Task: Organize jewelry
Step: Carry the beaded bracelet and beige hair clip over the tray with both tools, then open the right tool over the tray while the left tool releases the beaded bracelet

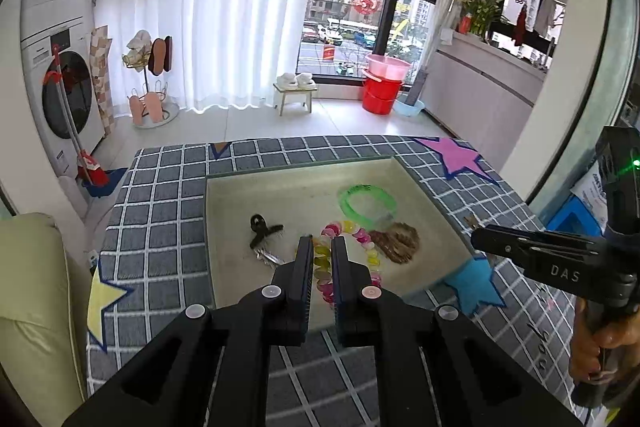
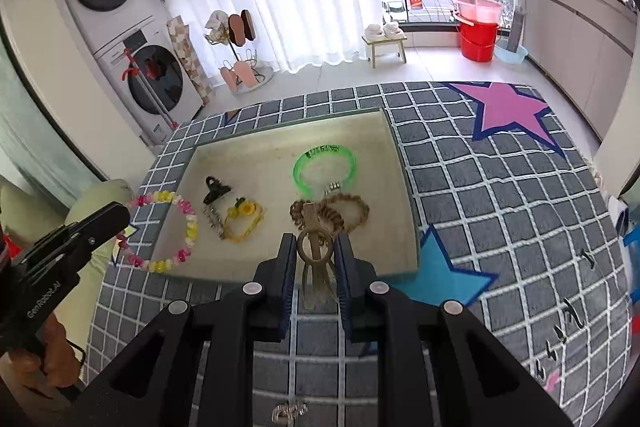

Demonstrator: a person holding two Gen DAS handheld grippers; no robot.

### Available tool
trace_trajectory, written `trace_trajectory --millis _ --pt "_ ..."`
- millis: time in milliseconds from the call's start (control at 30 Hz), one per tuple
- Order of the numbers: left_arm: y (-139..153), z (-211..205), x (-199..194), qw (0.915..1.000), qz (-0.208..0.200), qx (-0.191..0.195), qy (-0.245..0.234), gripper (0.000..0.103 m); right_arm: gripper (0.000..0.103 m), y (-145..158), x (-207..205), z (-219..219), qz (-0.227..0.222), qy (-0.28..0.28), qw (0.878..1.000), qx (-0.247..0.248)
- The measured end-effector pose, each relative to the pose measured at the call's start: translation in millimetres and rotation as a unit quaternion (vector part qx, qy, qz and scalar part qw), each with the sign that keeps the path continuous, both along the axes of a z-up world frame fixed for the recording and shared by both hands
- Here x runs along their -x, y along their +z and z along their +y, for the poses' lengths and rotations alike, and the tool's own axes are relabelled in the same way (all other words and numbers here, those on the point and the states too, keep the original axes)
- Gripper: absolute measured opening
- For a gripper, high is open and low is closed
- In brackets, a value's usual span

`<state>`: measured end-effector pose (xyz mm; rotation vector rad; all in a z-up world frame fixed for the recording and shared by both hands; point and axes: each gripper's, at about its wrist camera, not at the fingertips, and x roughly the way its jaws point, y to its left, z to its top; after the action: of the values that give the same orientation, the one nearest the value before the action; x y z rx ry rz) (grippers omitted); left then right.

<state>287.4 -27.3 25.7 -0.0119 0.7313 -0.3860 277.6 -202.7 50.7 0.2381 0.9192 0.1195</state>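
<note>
A cream tray (image 1: 224, 227) (image 2: 192, 171) sits on the checked cloth. In it lie a green bangle (image 2: 324, 167) (image 1: 367, 203), a brown braided hair band (image 2: 344, 213) (image 1: 398, 241), a black claw clip (image 2: 215, 190) (image 1: 262, 227) and a yellow flower hair tie (image 2: 244, 217). My left gripper (image 1: 322, 239) (image 2: 120, 217) is shut on a pink and yellow bead bracelet (image 1: 352, 259) (image 2: 176, 231), which hangs over the tray's left rim. My right gripper (image 2: 315, 241) (image 1: 478, 239) is shut on a bronze hair clip with a ring (image 2: 316, 251), above the tray's near edge.
The grey checked cloth (image 2: 500, 211) with pink (image 2: 508, 107) and blue (image 2: 440, 275) stars covers the table. A small silver trinket (image 2: 289, 411) lies on the cloth near me. A pale green sofa arm (image 1: 36, 307) is at the left. Washing machines, a stool and red buckets stand beyond.
</note>
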Motion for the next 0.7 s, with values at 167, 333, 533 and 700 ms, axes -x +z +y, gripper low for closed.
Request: trace_trajectory --millis 167,333,533,700 --pt "-15.4 -5.6 -33.3 0.9998 0.017 -0.007 0.012 0.024 0.021 -8.7 -28.1 -0.9 0.006 -0.005 1.0 0.012" --pt "-34.2 -8.5 -57.4 0.9988 0.035 -0.028 0.021 0.024 0.021 -24.1 -53.3 -5.5 0.016 -0.016 1.0 0.008" --pt "-57.5 -12.1 -75.3 0.9964 0.052 -0.059 0.029 0.024 0.021 -45.5 -71.8 -4.4 0.034 -0.021 0.999 0.013" --pt "-73.6 -13.7 -82.9 0.9939 0.066 -0.081 0.036 0.024 0.021 -62.3 -80.5 -2.5 0.048 -0.021 0.999 0.016"
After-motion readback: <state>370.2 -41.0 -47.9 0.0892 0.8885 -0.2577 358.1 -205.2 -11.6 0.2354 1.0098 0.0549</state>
